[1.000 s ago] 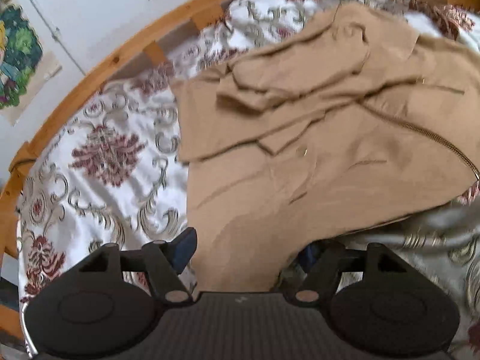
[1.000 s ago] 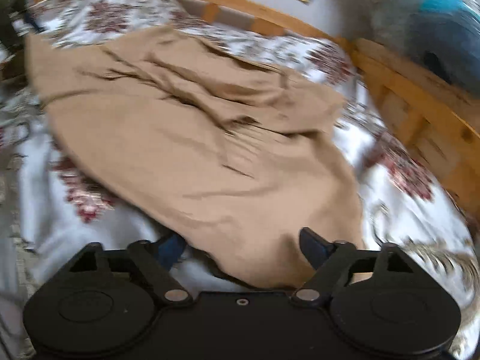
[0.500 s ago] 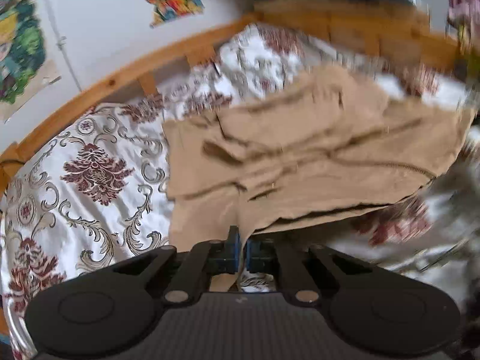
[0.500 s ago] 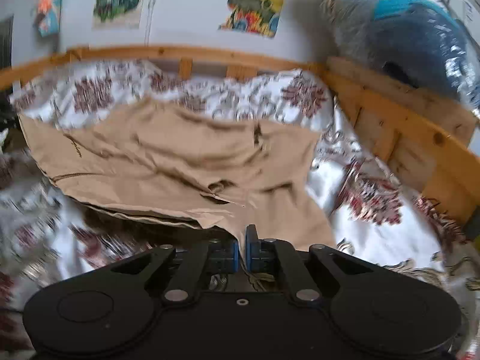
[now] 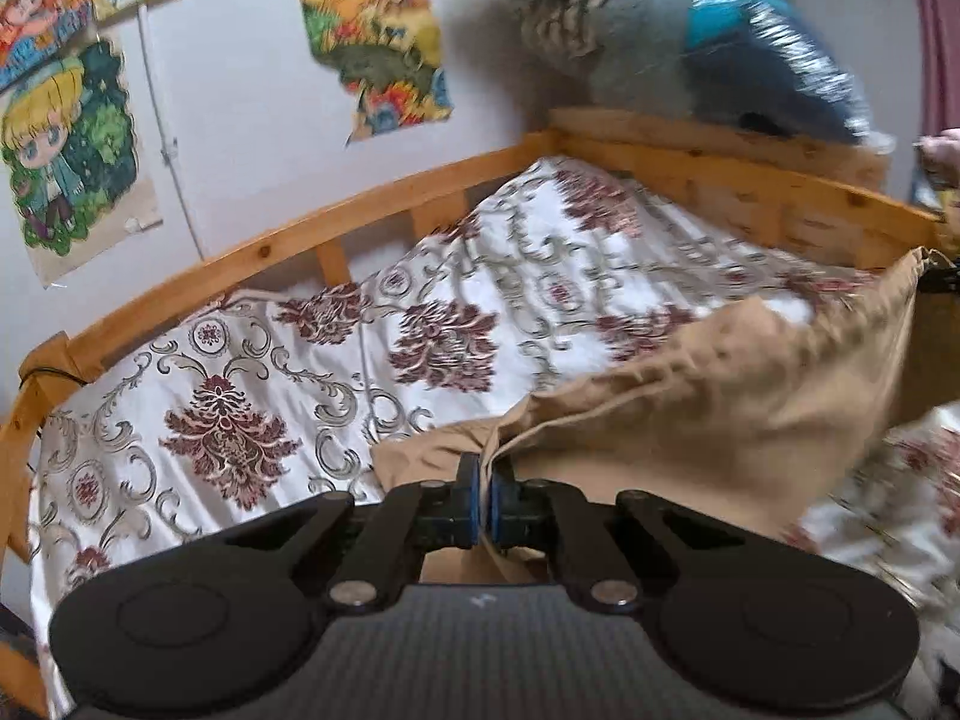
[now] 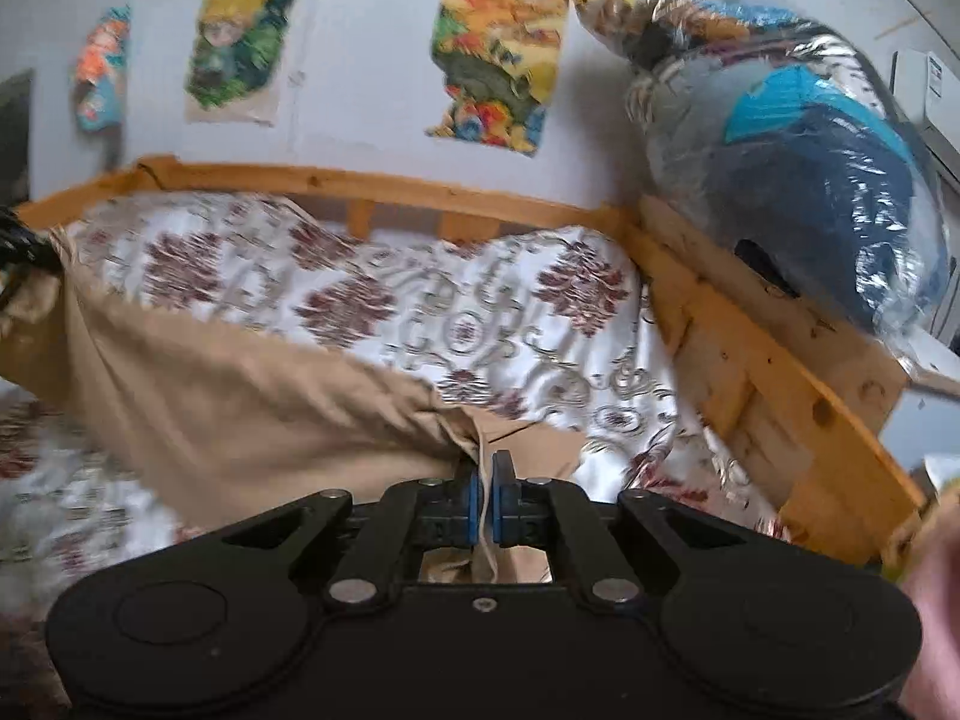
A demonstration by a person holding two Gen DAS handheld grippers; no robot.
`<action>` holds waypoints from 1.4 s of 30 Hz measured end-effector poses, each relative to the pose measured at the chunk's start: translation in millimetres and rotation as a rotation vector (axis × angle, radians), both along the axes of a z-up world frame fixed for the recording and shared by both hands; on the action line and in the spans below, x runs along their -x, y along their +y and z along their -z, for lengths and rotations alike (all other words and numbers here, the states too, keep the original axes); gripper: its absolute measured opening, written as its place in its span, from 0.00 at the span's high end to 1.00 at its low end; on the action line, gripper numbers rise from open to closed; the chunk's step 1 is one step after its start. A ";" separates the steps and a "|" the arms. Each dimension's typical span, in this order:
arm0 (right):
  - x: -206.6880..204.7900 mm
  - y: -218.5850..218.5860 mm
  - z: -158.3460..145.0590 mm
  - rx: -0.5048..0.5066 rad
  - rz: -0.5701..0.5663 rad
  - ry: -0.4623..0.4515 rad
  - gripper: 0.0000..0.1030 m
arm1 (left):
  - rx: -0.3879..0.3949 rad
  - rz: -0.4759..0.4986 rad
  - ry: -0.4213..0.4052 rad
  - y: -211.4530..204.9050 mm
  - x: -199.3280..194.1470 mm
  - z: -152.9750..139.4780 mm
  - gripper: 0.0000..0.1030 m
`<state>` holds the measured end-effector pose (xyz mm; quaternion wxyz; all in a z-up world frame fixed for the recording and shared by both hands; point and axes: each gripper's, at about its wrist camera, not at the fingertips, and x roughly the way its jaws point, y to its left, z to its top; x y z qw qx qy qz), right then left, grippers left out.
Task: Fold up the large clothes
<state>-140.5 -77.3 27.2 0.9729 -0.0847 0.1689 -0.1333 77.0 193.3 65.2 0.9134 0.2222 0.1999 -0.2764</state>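
A large tan garment (image 5: 720, 384) hangs stretched between my two grippers above the bed. My left gripper (image 5: 483, 492) is shut on one edge of it. My right gripper (image 6: 485, 495) is shut on the other edge, and the cloth (image 6: 240, 408) sags away to the left. The far corner of the cloth rises to the other gripper at the frame edge in each view. The lower part of the garment is hidden below my grippers.
A patterned white and maroon bedspread (image 5: 252, 396) covers the bed. A wooden bed rail (image 5: 300, 240) runs along the wall and the head end (image 6: 780, 372). A plastic-wrapped bundle (image 6: 810, 180) sits on the headboard. Posters (image 6: 498, 60) hang on the wall.
Both grippers closed on the garment's near edge and lifted it off the bed. The views tilted up toward the wall, and the cloth now hangs between the grippers.
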 end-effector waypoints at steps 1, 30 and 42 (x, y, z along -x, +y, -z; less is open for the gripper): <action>-15.1 -8.4 1.8 0.002 0.008 0.011 0.97 | -0.003 -0.012 0.013 -7.6 -17.1 3.4 0.97; -43.9 -55.6 108.5 -0.029 -0.008 0.000 0.02 | 0.280 -0.024 0.315 54.6 -86.3 83.6 0.01; -58.6 -73.4 119.7 -0.174 0.107 -0.094 0.84 | 0.287 -0.139 0.364 53.5 -84.2 123.8 0.82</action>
